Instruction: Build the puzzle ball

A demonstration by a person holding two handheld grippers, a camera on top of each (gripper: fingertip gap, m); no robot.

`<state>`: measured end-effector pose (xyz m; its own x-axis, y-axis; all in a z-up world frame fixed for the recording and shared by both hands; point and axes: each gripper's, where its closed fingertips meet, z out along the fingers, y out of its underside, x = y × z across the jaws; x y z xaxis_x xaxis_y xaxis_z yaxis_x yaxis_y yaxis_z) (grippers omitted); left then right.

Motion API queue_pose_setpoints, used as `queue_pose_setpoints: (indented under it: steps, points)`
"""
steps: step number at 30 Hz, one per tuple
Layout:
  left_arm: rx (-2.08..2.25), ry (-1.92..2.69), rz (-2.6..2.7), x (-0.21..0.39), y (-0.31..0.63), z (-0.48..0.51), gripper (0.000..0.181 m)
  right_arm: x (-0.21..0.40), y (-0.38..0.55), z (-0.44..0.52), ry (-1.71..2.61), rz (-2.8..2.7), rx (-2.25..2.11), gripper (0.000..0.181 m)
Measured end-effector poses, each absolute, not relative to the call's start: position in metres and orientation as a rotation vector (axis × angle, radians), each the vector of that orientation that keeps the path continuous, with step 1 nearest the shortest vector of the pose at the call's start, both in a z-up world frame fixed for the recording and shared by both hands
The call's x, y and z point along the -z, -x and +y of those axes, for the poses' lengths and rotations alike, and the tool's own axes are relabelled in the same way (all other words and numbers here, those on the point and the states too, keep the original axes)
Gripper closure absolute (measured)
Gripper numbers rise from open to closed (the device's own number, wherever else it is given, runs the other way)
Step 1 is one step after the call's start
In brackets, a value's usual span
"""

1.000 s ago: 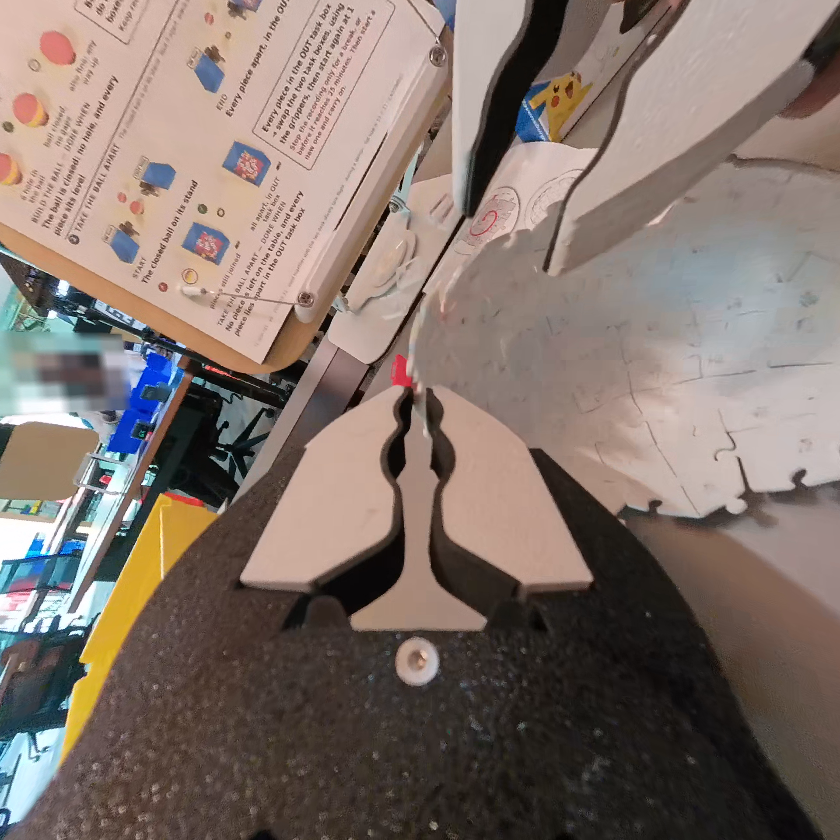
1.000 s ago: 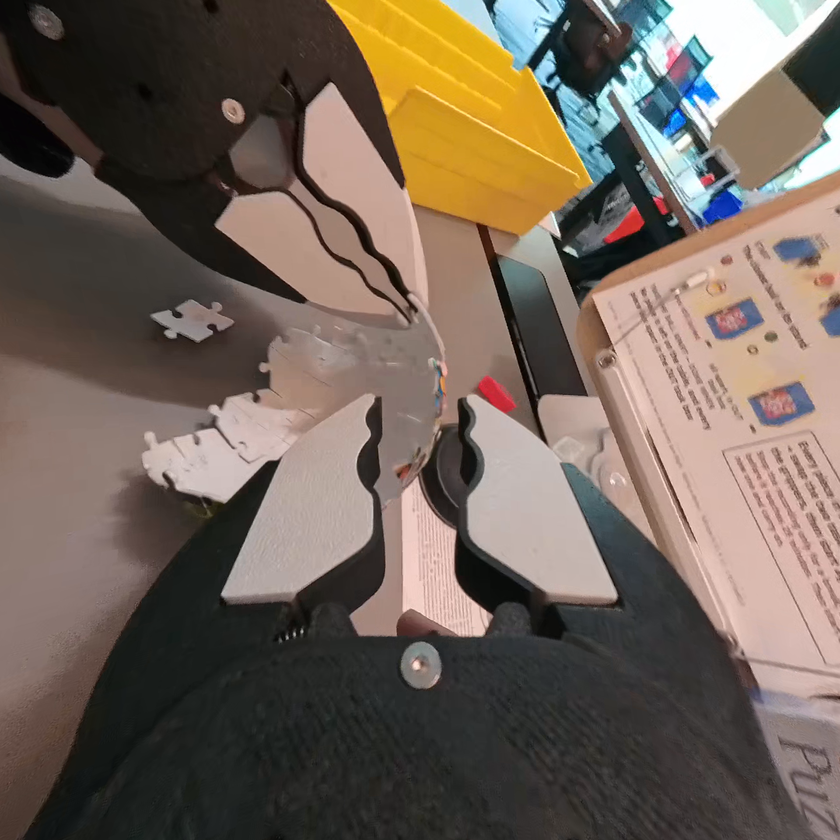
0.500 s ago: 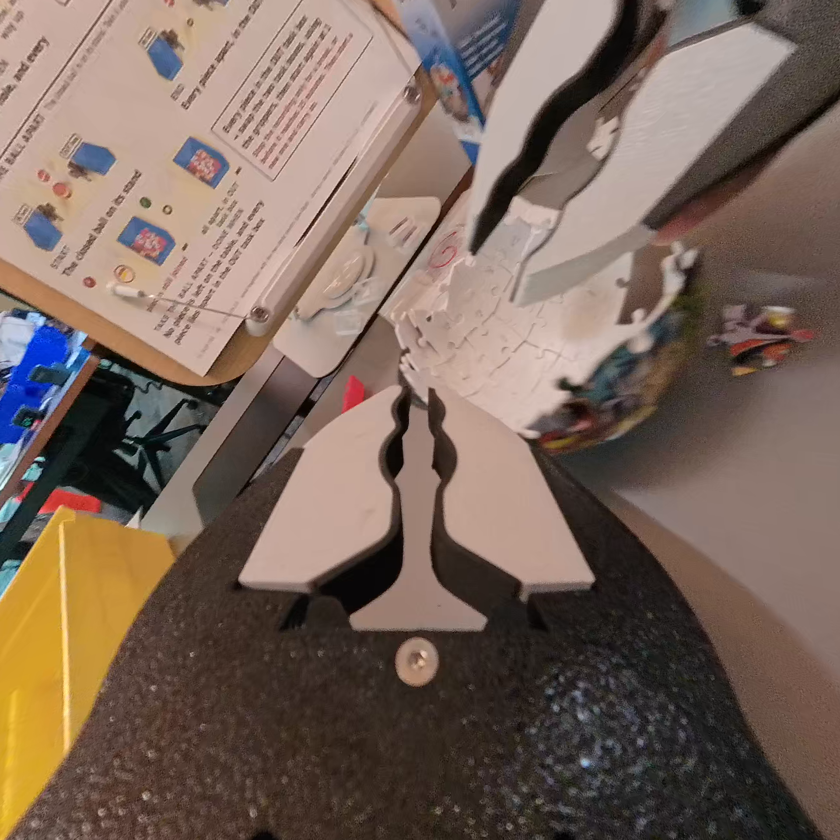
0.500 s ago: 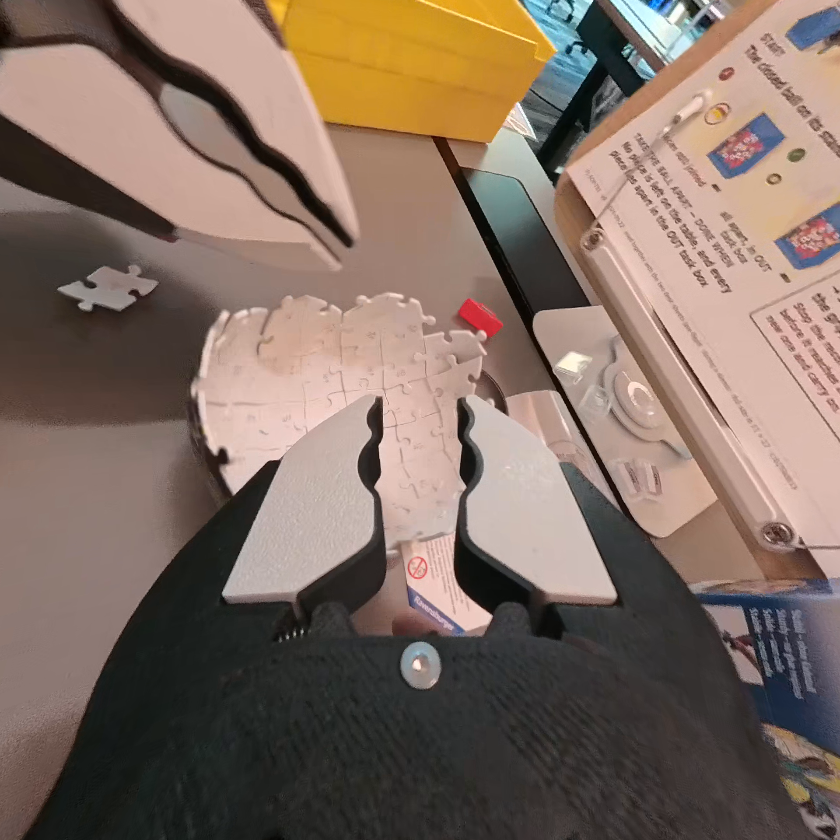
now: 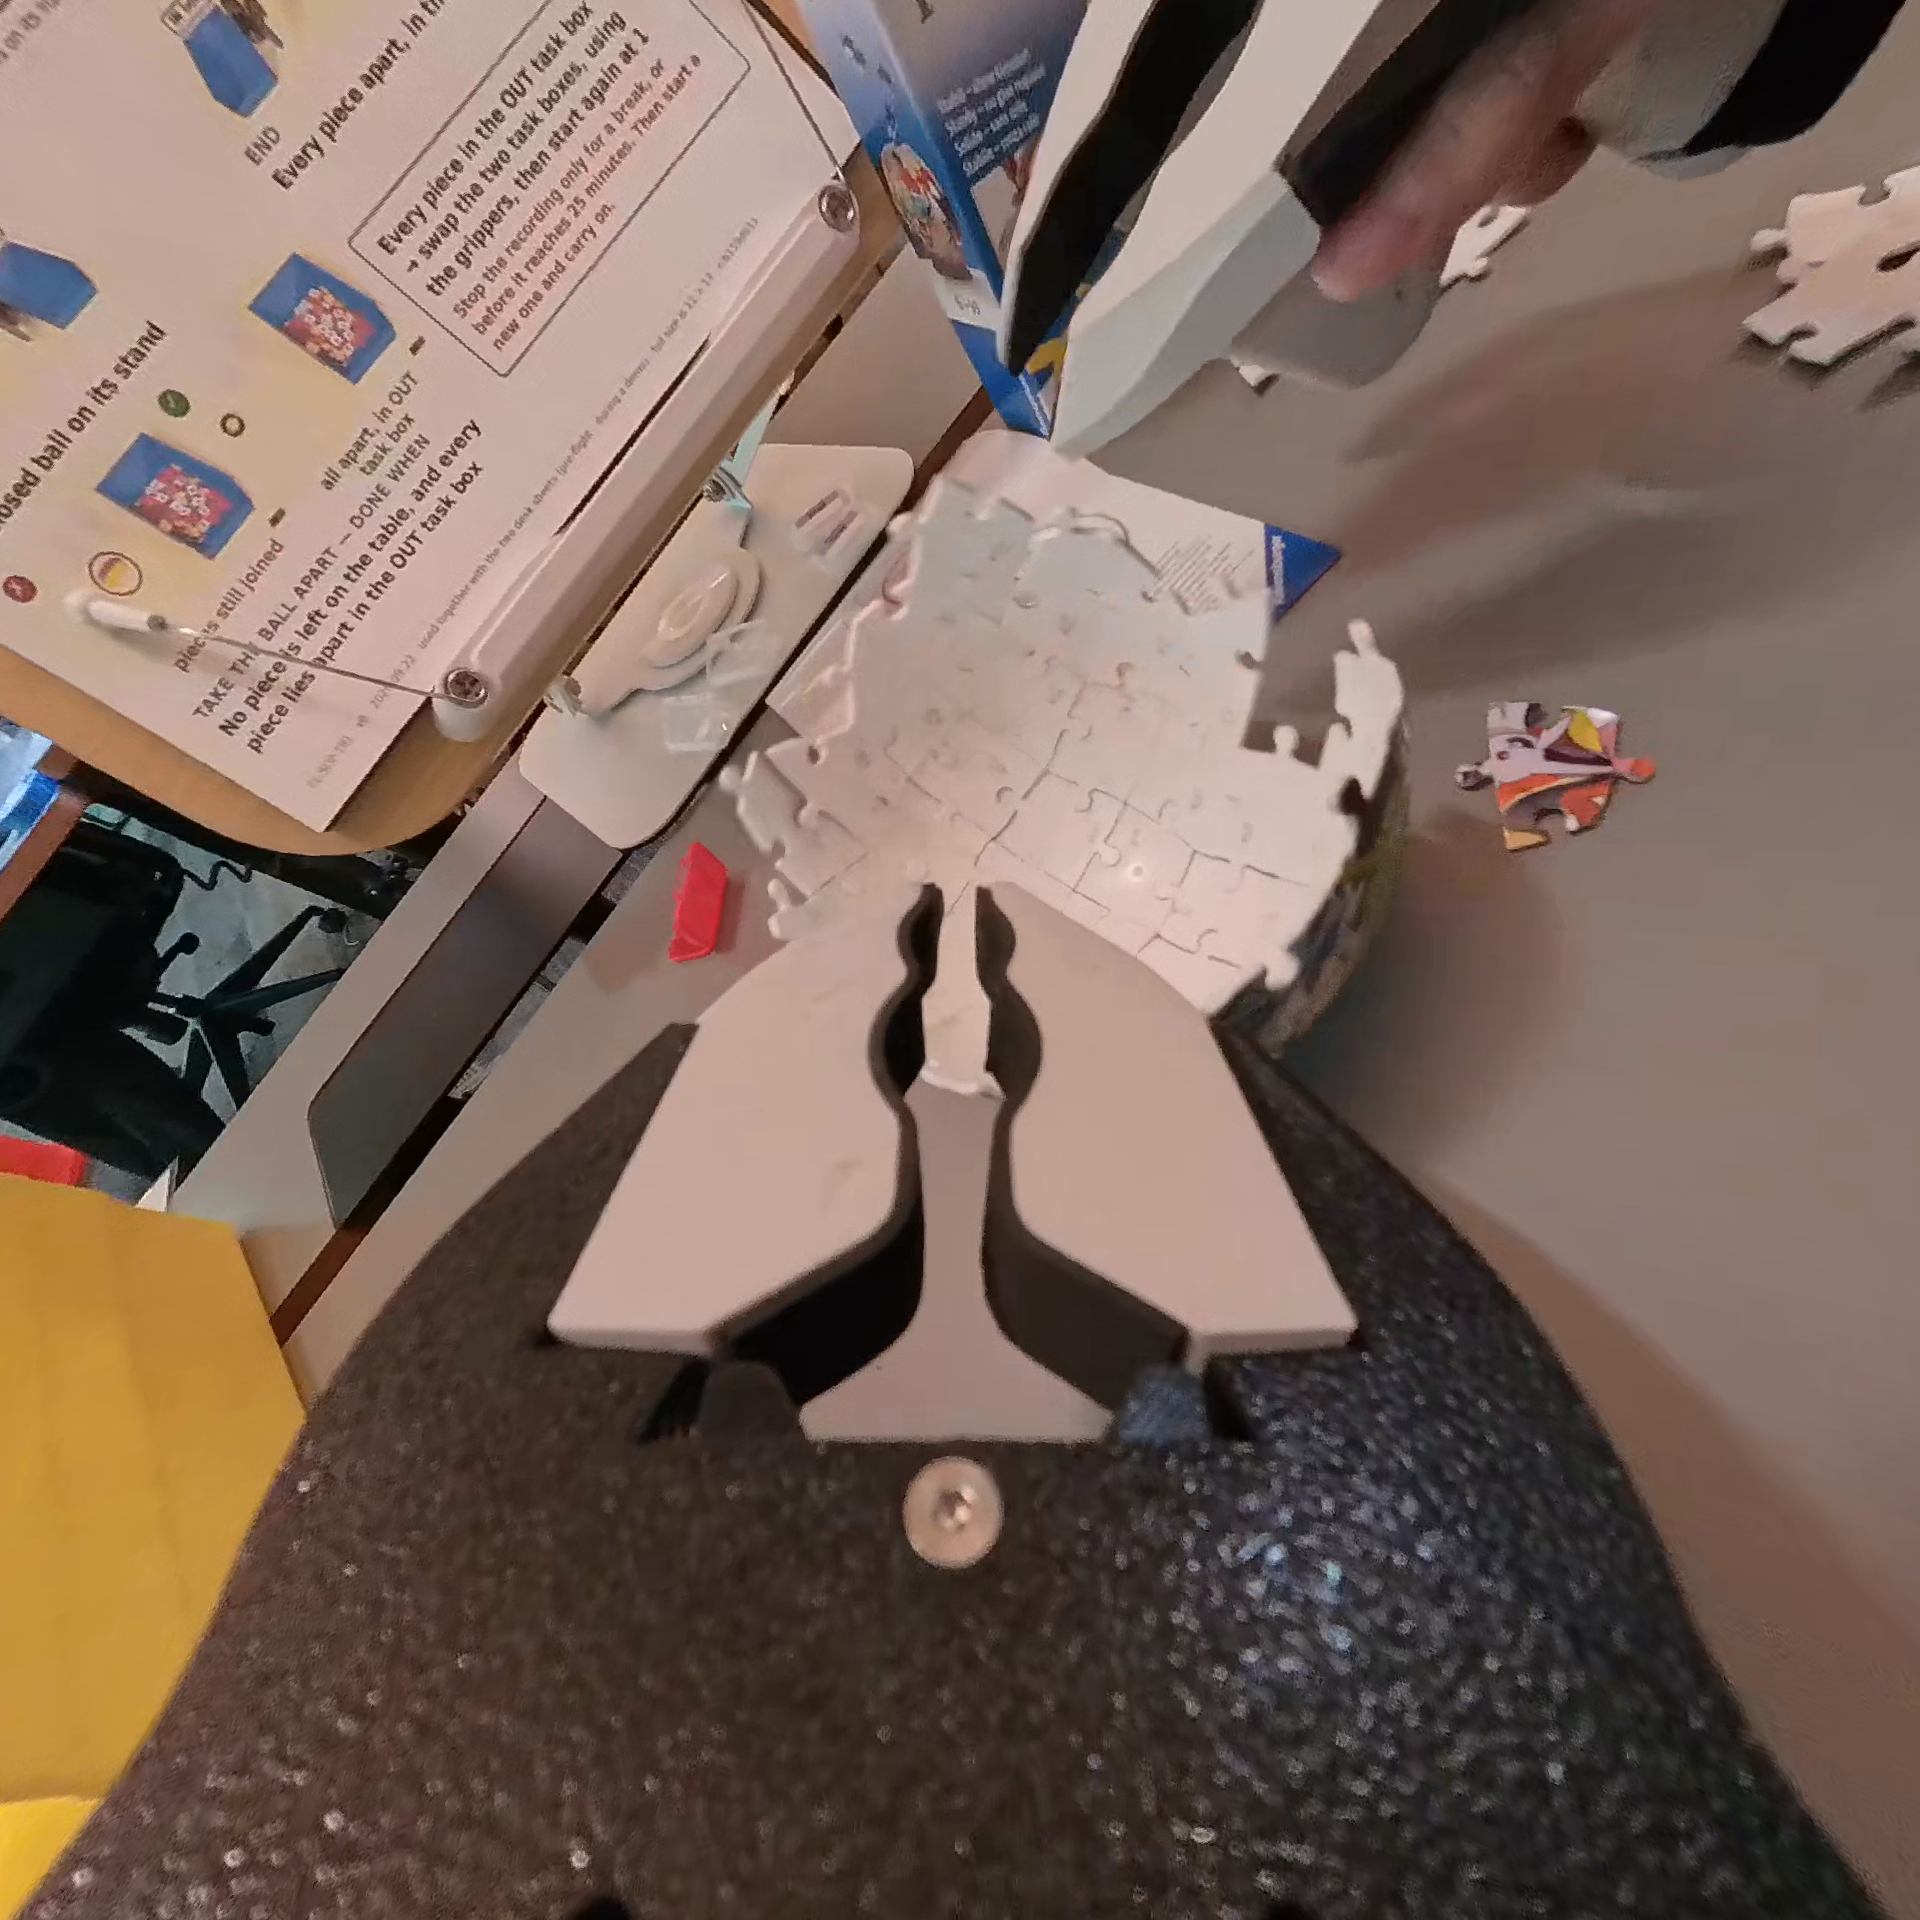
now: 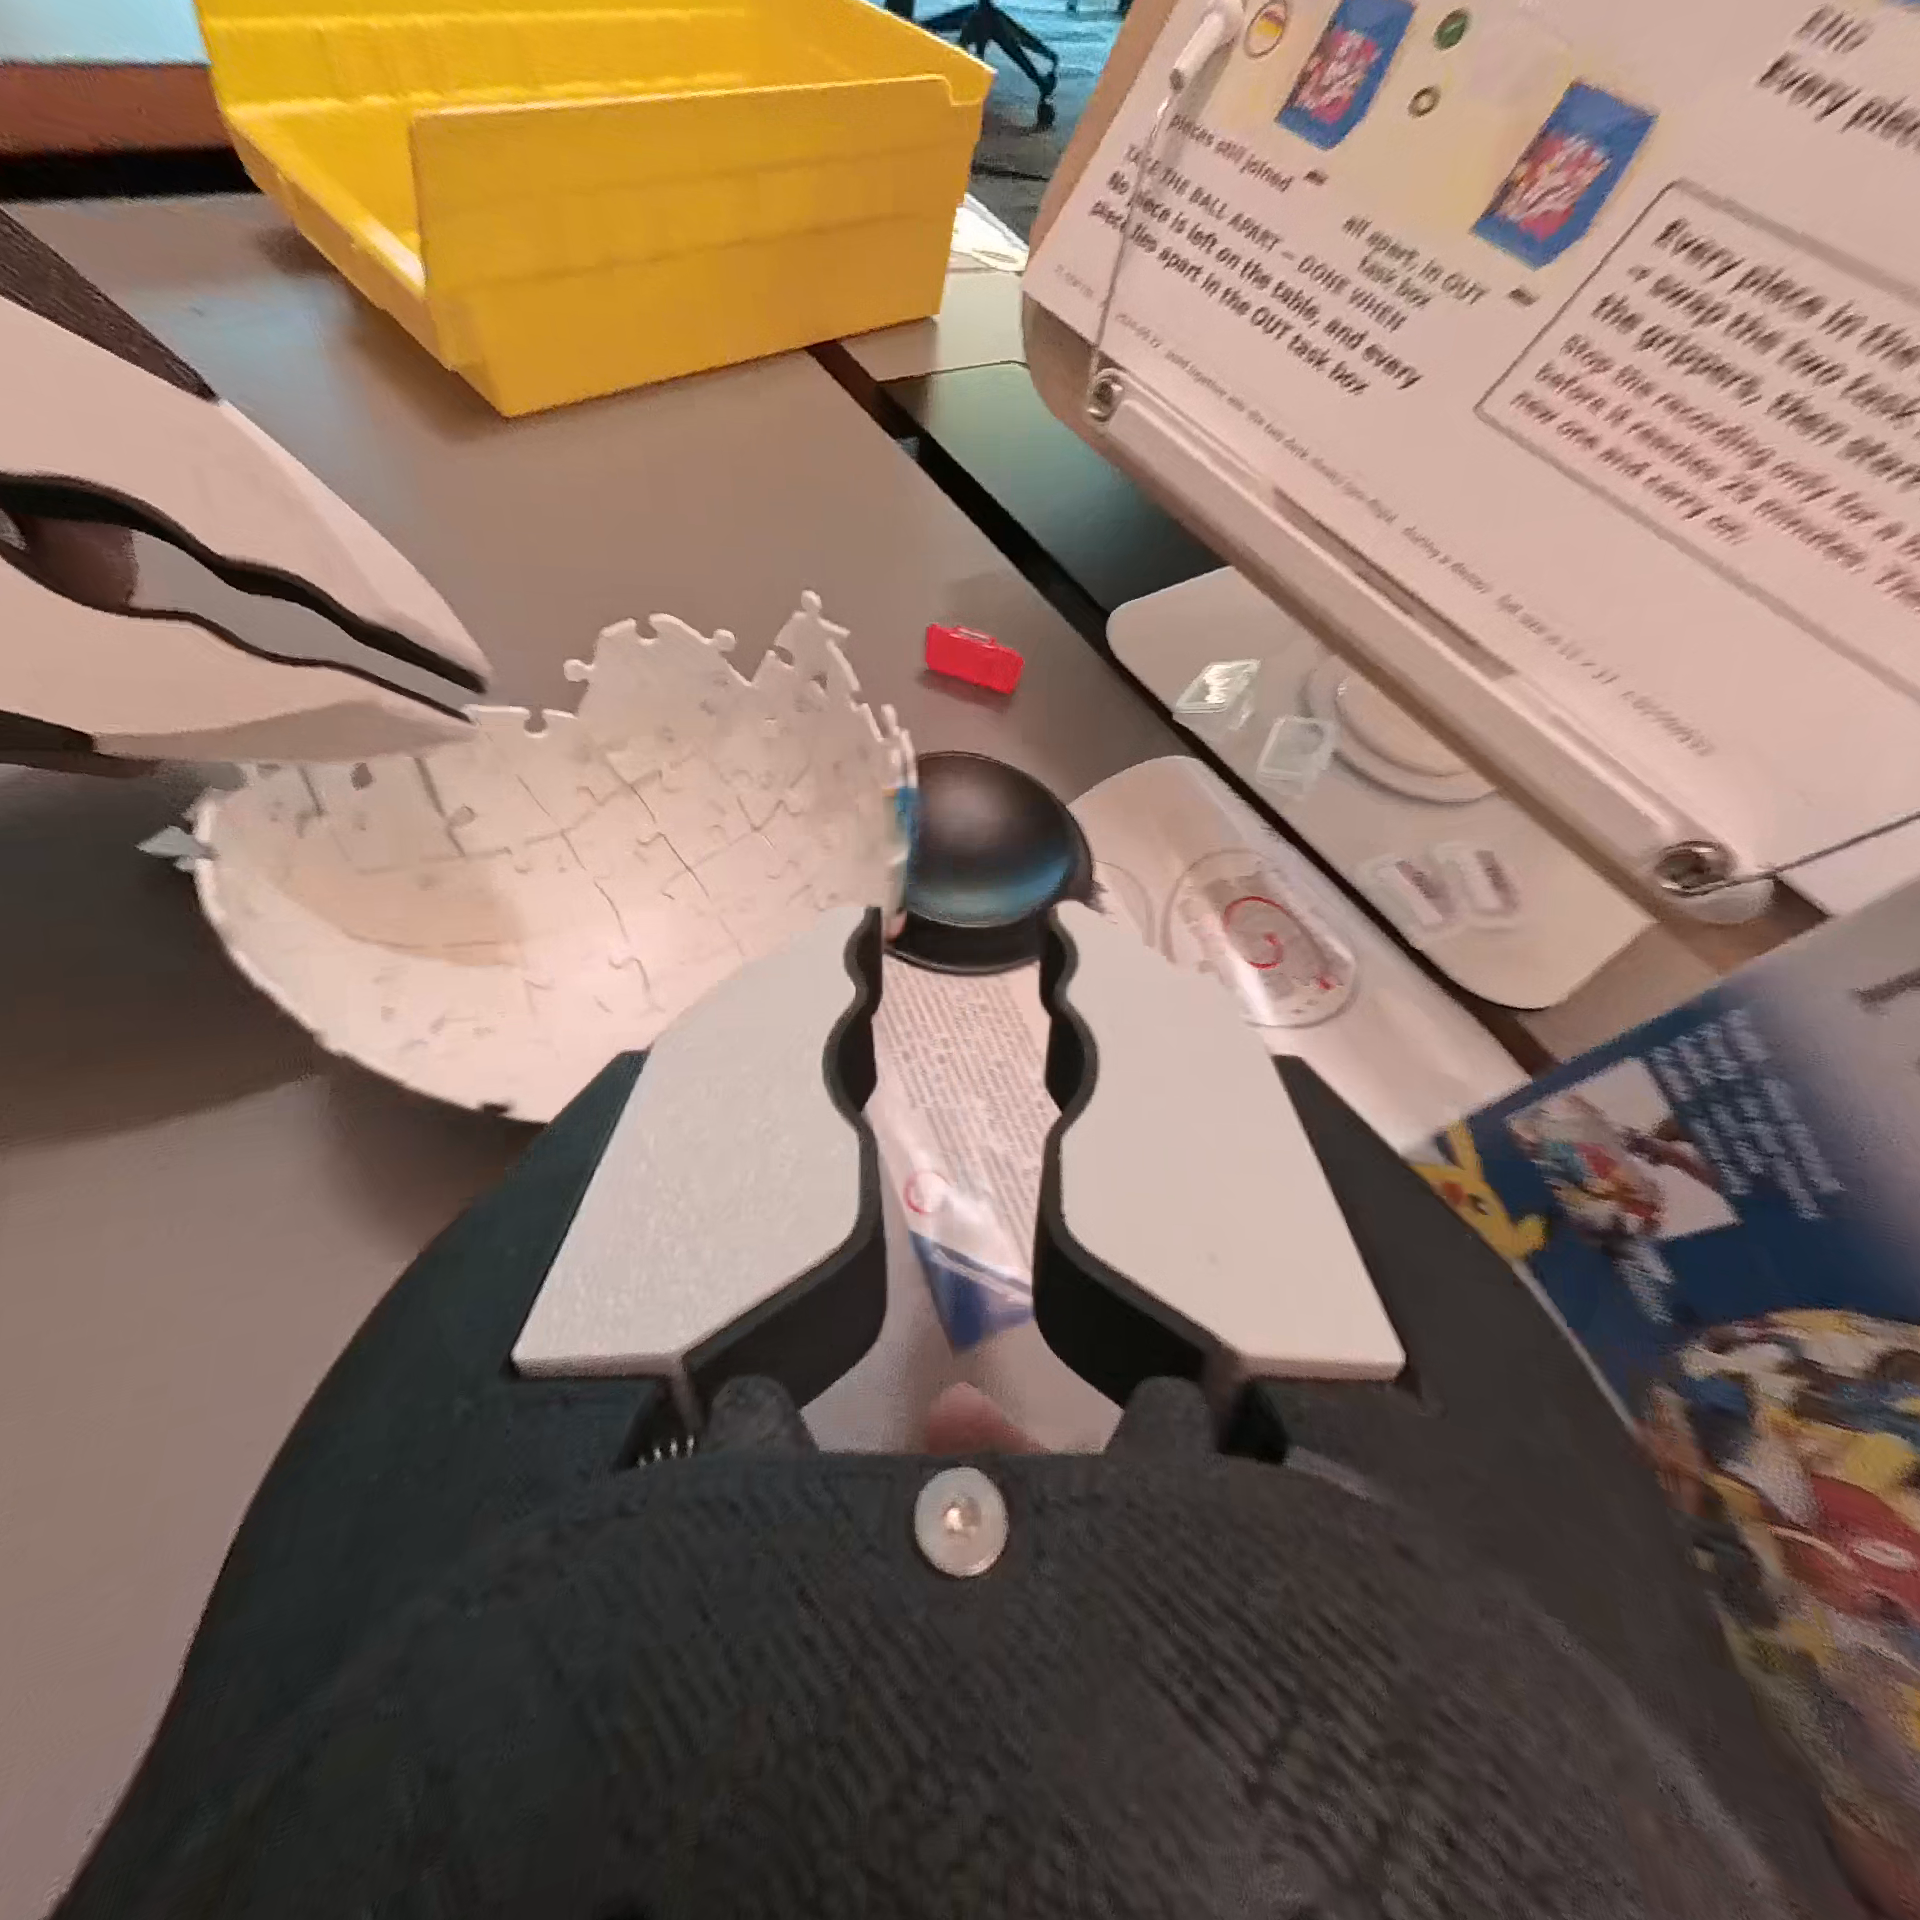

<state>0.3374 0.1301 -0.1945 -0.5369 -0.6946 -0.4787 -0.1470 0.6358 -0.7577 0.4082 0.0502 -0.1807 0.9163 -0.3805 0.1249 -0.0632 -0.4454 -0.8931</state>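
Observation:
The half-built puzzle ball [image 5: 1049, 748] is a white-inside shell lying bowl-up on the grey table, its printed outside showing at the right edge. It also shows in the right wrist view [image 6: 520, 873]. My left gripper [image 5: 956, 904] is shut on the shell's near rim, and its tips [image 6: 473, 701] meet that rim in the right wrist view. My right gripper [image 6: 961, 935] is open and empty, over a leaflet [image 6: 956, 1049] and just short of the black ball stand [image 6: 987, 852]. It hangs above the shell in the left wrist view [image 5: 1039, 405].
A loose printed piece [image 5: 1548, 769] and joined white pieces [image 5: 1839, 281] lie right of the shell. A red block [image 6: 971, 655], a yellow bin [image 6: 623, 187], an instruction board [image 6: 1455, 312] on a white base and a blue puzzle box [image 6: 1714, 1299] stand around. My hands' fingertips stand some 11 cm from each other.
The shell went from held on edge between both grippers to lying bowl-up on the table. My right gripper drew back from it. My left gripper let go, lifted, then closed on the rim again.

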Motion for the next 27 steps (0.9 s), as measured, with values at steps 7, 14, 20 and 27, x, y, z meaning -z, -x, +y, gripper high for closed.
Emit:
queue_pose_setpoints:
  steps: [7, 14, 20, 27]
  points:
    - [0.818, 0.634, 2.098, 0.208, -0.338, 0.131, 0.181, 0.193, -0.401, 0.069, 2.037, 0.305, 0.321, 0.150]
    - [0.799, 0.603, 2.117, 0.219, -0.337, 0.130, 0.181, 0.194, -0.402, 0.076, 2.057, 0.280, 0.361, 0.153]
    - [0.782, 0.514, 2.124, 0.222, -0.338, 0.127, 0.181, 0.181, -0.413, 0.084, 2.024, 0.245, 0.358, 0.153]
    - [0.778, 0.479, 2.122, 0.221, -0.340, 0.129, 0.181, 0.199, -0.425, 0.096, 2.238, 0.133, 0.234, 0.147]
